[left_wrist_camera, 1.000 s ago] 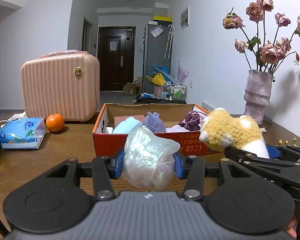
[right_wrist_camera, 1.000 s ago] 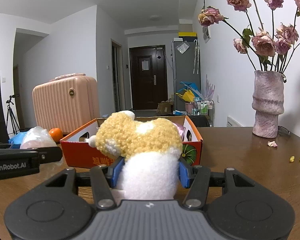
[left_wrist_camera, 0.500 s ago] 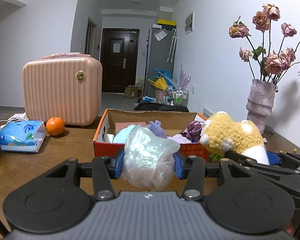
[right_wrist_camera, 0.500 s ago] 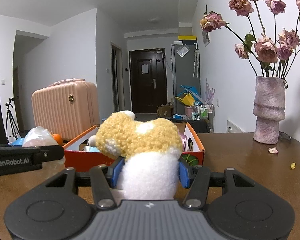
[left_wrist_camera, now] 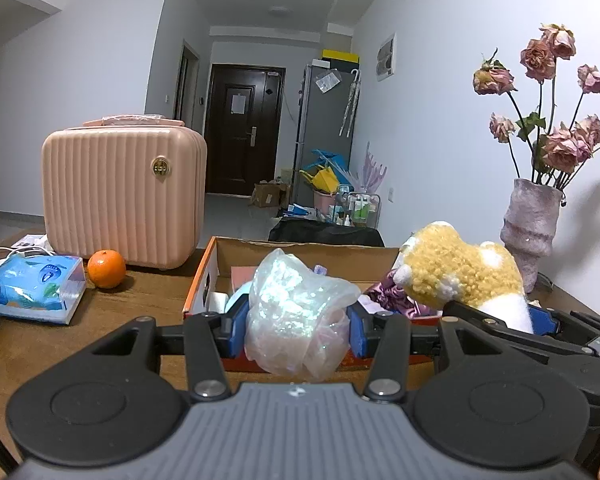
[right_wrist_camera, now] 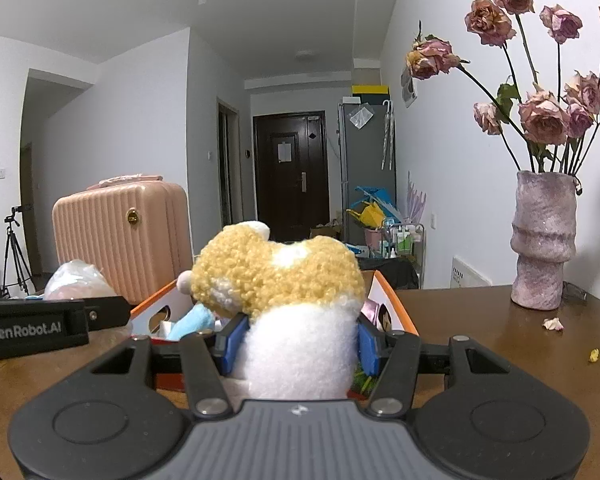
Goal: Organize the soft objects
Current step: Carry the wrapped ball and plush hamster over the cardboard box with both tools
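My left gripper (left_wrist_camera: 298,320) is shut on a crumpled clear plastic bag (left_wrist_camera: 296,312), held just in front of the near wall of an orange cardboard box (left_wrist_camera: 208,280). Soft things lie in that box: a pale blue piece, a purple cloth (left_wrist_camera: 396,296), a pink item. My right gripper (right_wrist_camera: 296,340) is shut on a yellow and white plush toy (right_wrist_camera: 284,280), which also shows at the right of the left wrist view as the plush toy (left_wrist_camera: 460,276). The plush hangs over the near right end of the box (right_wrist_camera: 392,304). The left gripper's arm (right_wrist_camera: 32,328) reaches in from the left.
A pink ribbed case (left_wrist_camera: 124,196) stands at the back left, with an orange (left_wrist_camera: 106,269) and a blue tissue pack (left_wrist_camera: 32,288) in front of it. A vase of dried roses (right_wrist_camera: 542,240) stands at the right on the brown table (right_wrist_camera: 500,336), with petal crumbs (right_wrist_camera: 552,323) near it.
Both grippers have risen a little and moved toward the box with their loads, so the box sits lower in both views. Both grips are unchanged.
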A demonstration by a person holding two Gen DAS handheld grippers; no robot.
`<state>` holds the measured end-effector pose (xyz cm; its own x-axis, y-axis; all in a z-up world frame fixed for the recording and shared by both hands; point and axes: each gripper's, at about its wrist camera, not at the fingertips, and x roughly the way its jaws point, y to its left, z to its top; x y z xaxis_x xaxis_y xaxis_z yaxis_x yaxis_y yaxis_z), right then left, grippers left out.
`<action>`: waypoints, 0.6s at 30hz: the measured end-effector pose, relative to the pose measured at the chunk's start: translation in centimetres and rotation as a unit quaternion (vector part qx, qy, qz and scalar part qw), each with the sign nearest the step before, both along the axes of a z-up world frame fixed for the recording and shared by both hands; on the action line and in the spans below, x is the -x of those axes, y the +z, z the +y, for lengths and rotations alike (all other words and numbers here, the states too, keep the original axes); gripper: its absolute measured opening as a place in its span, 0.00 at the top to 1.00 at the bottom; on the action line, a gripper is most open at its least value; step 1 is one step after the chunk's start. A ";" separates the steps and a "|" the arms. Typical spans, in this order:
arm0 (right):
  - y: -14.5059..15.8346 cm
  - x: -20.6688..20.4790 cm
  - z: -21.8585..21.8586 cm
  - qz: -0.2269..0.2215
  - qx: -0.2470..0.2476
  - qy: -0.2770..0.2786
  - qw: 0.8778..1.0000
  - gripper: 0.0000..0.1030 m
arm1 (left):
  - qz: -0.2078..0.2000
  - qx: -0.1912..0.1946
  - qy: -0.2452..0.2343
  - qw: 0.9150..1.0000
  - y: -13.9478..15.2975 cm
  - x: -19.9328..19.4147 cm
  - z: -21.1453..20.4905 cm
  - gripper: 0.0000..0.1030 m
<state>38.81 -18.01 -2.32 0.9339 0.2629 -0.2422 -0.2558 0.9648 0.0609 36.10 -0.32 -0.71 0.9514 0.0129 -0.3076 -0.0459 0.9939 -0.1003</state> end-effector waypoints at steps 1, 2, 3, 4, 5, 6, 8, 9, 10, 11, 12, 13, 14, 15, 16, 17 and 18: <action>0.0 -0.2 0.1 -0.003 0.002 -0.001 1.000 0.47 | -0.001 0.001 0.000 1.000 0.0 -0.2 0.1 0.53; 0.0 -0.3 0.2 -0.006 0.005 -0.001 1.000 0.47 | -0.001 0.001 0.001 1.000 0.1 -0.4 0.1 0.53; 0.0 -0.5 0.3 -0.008 0.006 -0.002 1.000 0.47 | -0.002 0.001 0.003 1.000 0.1 -0.6 0.1 0.53; 0.1 -0.7 0.3 -0.009 0.007 -0.002 1.000 0.47 | -0.003 0.001 0.005 1.000 0.1 -0.8 0.1 0.53; 0.1 -0.9 0.4 -0.010 0.008 -0.002 1.000 0.47 | -0.004 0.001 0.006 1.000 0.1 -1.0 0.2 0.53; 0.1 -1.1 0.4 -0.010 0.007 -0.002 1.000 0.47 | -0.004 0.001 0.008 1.000 0.1 -1.3 0.2 0.53; 0.1 -1.5 0.5 -0.011 0.008 -0.001 1.000 0.47 | -0.005 0.003 0.010 1.000 0.2 -1.8 0.2 0.53; 0.1 -1.7 0.6 -0.011 0.008 -0.001 1.000 0.47 | -0.005 0.004 0.011 1.000 0.3 -2.1 0.3 0.53; 0.1 -1.9 0.6 -0.011 0.009 -0.002 1.000 0.47 | -0.006 0.005 0.011 1.000 0.3 -2.4 0.3 0.53; 0.1 -2.2 0.7 -0.011 0.009 -0.001 1.000 0.47 | -0.008 0.005 0.012 1.000 0.4 -2.5 0.3 0.53; 0.1 -2.4 0.8 -0.012 0.009 -0.001 1.000 0.47 | -0.009 0.006 0.013 1.000 0.4 -2.7 0.3 0.53; 0.1 -2.6 0.9 -0.012 0.009 -0.001 1.000 0.47 | -0.010 0.006 0.013 1.000 0.5 -3.0 0.3 0.53; 0.1 -2.8 1.0 -0.013 0.009 0.000 1.000 0.47 | -0.012 0.006 0.014 1.000 0.5 -3.1 0.3 0.53; 0.1 -3.0 1.1 -0.013 0.010 0.000 1.000 0.47 | -0.013 0.006 0.014 1.000 0.5 -3.4 0.3 0.53; 0.1 -3.2 1.3 -0.014 0.011 0.001 1.000 0.47 | -0.013 0.007 0.015 1.000 0.6 -3.6 0.3 0.53; 0.1 -3.4 1.4 -0.014 0.012 0.002 1.000 0.47 | -0.014 0.007 0.015 1.000 0.6 -3.8 0.3 0.53; 0.0 -3.6 1.5 -0.014 0.012 0.002 1.000 0.47 | -0.015 0.007 0.015 1.000 0.6 -4.0 0.3 0.53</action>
